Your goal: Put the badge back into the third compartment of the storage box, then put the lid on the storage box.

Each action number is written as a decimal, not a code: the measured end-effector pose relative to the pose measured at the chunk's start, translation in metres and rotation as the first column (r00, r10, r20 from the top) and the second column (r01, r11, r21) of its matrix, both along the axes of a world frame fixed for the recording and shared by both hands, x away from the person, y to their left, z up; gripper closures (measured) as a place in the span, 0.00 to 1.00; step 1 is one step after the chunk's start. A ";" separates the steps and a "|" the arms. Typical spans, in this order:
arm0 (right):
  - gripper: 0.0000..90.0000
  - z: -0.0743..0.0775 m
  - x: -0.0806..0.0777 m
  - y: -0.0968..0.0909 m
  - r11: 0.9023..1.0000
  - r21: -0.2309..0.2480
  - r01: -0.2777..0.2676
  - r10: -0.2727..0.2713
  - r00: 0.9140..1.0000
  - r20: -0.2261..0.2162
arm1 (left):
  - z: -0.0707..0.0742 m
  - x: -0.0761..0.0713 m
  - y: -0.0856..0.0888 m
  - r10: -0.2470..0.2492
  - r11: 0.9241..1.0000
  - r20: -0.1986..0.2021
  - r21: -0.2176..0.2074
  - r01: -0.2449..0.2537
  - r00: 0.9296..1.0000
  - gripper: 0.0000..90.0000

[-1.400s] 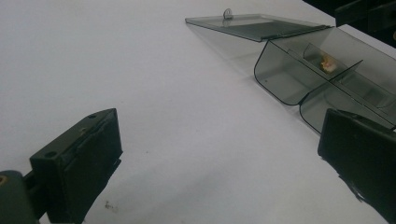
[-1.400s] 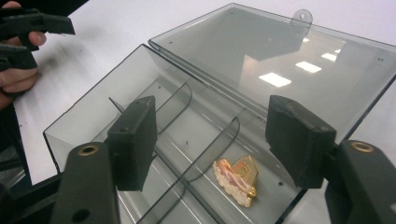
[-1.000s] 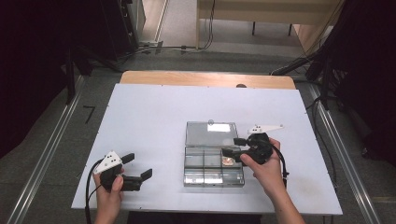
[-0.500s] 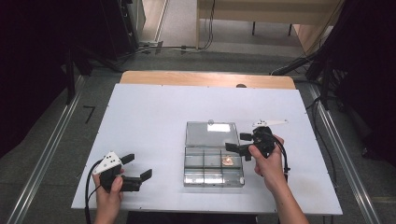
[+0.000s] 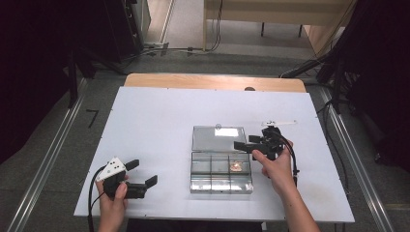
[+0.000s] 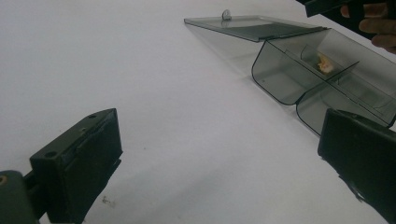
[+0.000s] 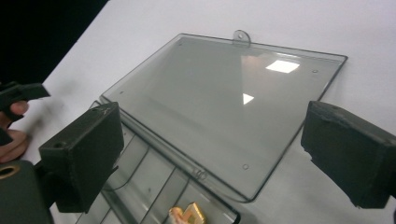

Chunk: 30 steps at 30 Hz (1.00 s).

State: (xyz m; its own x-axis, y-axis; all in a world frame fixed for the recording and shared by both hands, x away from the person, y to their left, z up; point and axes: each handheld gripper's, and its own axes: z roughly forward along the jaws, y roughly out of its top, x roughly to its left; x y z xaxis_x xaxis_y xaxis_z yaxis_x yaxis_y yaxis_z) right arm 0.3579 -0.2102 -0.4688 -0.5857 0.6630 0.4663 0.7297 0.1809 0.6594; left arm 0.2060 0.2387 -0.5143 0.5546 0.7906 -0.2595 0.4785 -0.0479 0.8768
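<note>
High view: clear box [image 5: 221, 166] on white table [image 5: 145, 125], right of centre, lid [image 5: 216, 137] swung flat open on the far side. Small gold piece [image 5: 236, 166] in a right-hand compartment of the back row. Right gripper [image 5: 245, 144] over the box's right edge near the hinge, jaws spread, just been opening, nothing between them. Left gripper [image 5: 142, 175] near the front left of the table, well apart from the box, jaws spread, holding nothing.

Left gripper view: two black jaws wide apart over bare table. Box [image 6: 322, 77] ahead to the right, piece [image 6: 324, 63] in a far compartment, lid [image 6: 252, 25] lying flat beyond.

Right gripper view: jaws spread either side of the open lid [image 7: 224, 102], no contact seen. Piece [image 7: 189, 214] at the bottom edge, in a compartment just below the hinge.
</note>
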 end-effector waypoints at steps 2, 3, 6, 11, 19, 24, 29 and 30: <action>0.07 -0.002 0.002 0.001 1.000 -0.006 0.007 -0.007 1.000 -0.005 | 0.000 0.000 0.000 0.001 1.000 0.000 0.000 -0.001 1.000 0.00; 0.07 -0.003 0.003 0.002 1.000 -0.011 0.010 -0.010 1.000 -0.009 | 0.000 0.000 0.000 0.001 1.000 0.000 0.000 -0.001 1.000 0.00; 0.08 -0.008 0.006 0.006 0.999 -0.041 0.019 -0.020 1.000 -0.020 | 0.000 0.000 0.000 0.000 1.000 0.001 0.000 0.000 1.000 0.00; 0.15 -0.013 0.010 0.006 0.998 -0.047 0.045 -0.047 0.998 -0.042 | 0.000 0.000 0.000 0.001 1.000 0.001 0.000 -0.001 1.000 0.00; 0.22 -0.020 0.013 0.007 0.995 -0.080 0.064 -0.069 0.996 -0.064 | 0.001 0.000 0.003 0.015 1.000 -0.004 -0.026 -0.015 1.000 0.00; 0.29 -0.026 0.015 0.006 0.994 -0.079 0.077 -0.084 0.993 -0.082 | 0.002 0.001 0.004 0.029 0.999 -0.004 -0.023 -0.029 1.000 0.00; 0.33 -0.030 0.017 0.006 0.997 -0.055 0.060 -0.066 0.992 -0.106 | 0.003 0.002 0.005 0.033 0.999 -0.004 -0.029 -0.033 0.999 0.00; 0.34 -0.030 0.017 0.005 0.997 -0.049 0.062 -0.068 0.992 -0.111 | 0.004 0.003 0.005 0.035 0.999 -0.003 -0.027 -0.035 0.999 0.00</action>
